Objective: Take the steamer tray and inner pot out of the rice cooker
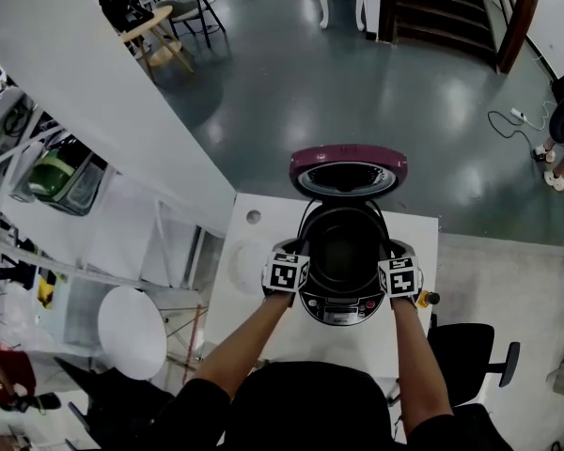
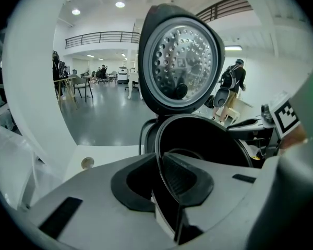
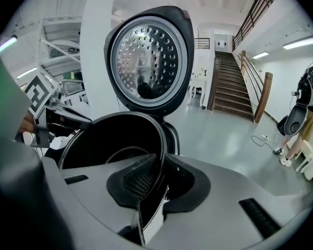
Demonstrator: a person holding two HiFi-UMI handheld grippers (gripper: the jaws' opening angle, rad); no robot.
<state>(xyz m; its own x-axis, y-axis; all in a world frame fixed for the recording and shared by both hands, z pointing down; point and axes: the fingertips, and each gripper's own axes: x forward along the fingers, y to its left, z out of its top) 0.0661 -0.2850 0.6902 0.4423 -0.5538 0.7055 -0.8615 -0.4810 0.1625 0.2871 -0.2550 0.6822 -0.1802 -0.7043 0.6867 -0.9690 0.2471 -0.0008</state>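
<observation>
One rice cooker (image 1: pixel 346 306), one pot (image 1: pixel 343 252) in it, one white table (image 1: pixel 254 294), two grippers: left gripper (image 1: pixel 299 272) and right gripper (image 1: pixel 387 275)

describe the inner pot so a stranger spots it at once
On the white table stands a rice cooker with its lid raised. The inner pot is the deep black bowl sunk in its body, unlike the perforated plate under the lid.

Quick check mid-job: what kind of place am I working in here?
Probably an open-plan office or lab hall, not a home kitchen: polished grey floor, a staircase, and tables and chairs in the background.
</observation>
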